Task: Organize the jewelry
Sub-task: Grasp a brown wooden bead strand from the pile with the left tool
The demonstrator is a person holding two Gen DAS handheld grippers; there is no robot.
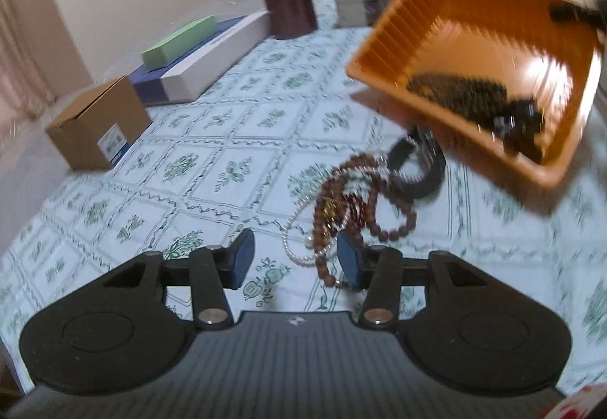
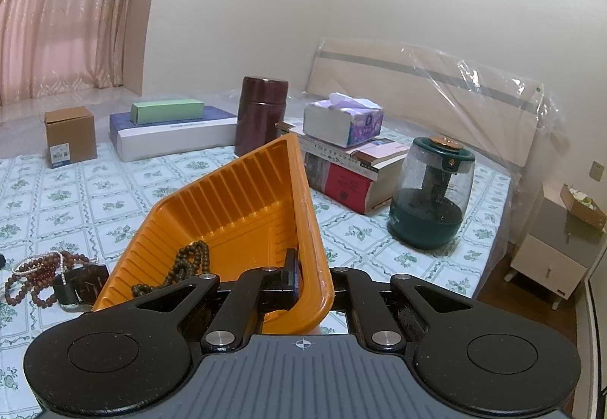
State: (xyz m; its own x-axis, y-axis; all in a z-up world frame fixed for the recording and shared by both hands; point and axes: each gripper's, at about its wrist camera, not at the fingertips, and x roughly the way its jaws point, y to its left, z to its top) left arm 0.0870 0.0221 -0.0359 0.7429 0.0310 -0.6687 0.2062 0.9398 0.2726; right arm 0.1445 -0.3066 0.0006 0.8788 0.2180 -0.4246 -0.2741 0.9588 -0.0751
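Note:
My right gripper (image 2: 309,284) is shut on the rim of an orange plastic tray (image 2: 235,206) and holds it tilted above the bed. A dark bead strand (image 2: 186,263) lies inside the tray. In the left wrist view the tray (image 1: 455,40) hangs blurred at the upper right with dark beads (image 1: 466,96) in its low corner. A pile of brown bead bracelets (image 1: 353,199), a white pearl strand (image 1: 299,256) and a black watch (image 1: 417,168) lies on the bedspread. My left gripper (image 1: 296,259) is open, just before the pile.
A cardboard box (image 2: 70,138), a green box (image 2: 167,111) on flat boxes, a dark cylinder (image 2: 261,115), tissues (image 2: 341,119) on stacked books and a green humidifier (image 2: 432,191) stand along the back. The bed's right edge drops to a nightstand (image 2: 550,252).

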